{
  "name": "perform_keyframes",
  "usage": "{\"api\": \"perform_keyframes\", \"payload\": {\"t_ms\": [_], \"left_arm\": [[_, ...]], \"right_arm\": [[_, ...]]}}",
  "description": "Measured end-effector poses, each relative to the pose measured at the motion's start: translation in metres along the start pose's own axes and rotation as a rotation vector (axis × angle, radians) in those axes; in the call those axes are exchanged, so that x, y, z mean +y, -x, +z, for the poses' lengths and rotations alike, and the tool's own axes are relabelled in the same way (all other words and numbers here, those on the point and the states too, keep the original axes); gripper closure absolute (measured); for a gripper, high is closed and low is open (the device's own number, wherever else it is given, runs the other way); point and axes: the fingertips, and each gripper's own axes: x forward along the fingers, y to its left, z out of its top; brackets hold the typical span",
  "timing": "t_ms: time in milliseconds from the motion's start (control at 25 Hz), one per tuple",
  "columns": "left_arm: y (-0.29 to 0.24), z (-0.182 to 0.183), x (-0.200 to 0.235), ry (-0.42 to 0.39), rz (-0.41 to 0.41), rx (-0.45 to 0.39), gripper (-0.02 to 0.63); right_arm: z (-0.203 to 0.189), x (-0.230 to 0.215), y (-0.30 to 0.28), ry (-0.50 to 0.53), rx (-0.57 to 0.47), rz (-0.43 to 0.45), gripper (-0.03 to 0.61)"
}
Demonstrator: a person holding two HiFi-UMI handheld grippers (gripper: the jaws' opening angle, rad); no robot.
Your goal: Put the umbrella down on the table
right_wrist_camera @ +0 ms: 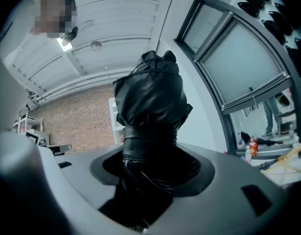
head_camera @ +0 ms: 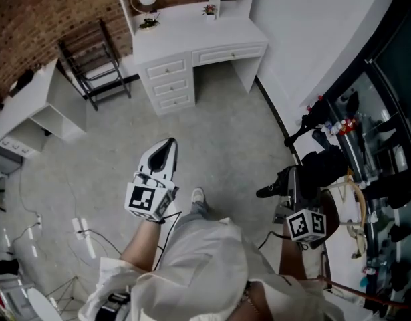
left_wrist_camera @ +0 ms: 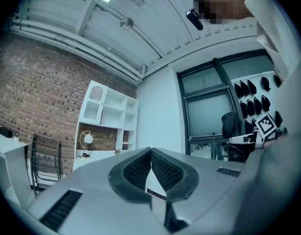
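A folded black umbrella (right_wrist_camera: 149, 99), bound by a strap, stands up between the jaws of my right gripper (right_wrist_camera: 150, 166), which is shut on its lower part. In the head view the same umbrella (head_camera: 317, 166) is a dark bundle ahead of the right gripper (head_camera: 297, 191) at the right, over the floor. My left gripper (head_camera: 166, 147) hangs over the concrete floor at the middle. Its jaws meet at the tips with nothing between them, as the left gripper (left_wrist_camera: 151, 155) shows in its own view. A white desk (head_camera: 192, 35) with drawers stands at the far wall.
A black chair (head_camera: 93, 65) stands left of the desk, with a low white shelf unit (head_camera: 33, 109) further left. Cables (head_camera: 79, 231) lie on the floor at the lower left. Dark-framed glazing and a rack with bottles (head_camera: 344, 124) run along the right. The person's shoe (head_camera: 198, 196) is below.
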Motion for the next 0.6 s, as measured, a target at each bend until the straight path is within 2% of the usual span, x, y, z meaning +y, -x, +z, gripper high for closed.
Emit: {"api": "perform_keyframes", "payload": {"t_ms": [400, 600], "left_arm": [[-0.102, -0.008, 0.091, 0.036, -0.030, -0.002, 0.589], [-0.135, -0.017, 0.141, 0.048, -0.007, 0.025, 0.589]], "right_arm": [[-0.007, 0.017, -0.130, 0.010, 0.015, -0.023, 0.313], [-0.017, 0.029, -0.190, 0.010, 0.038, -0.025, 0.313]]}}
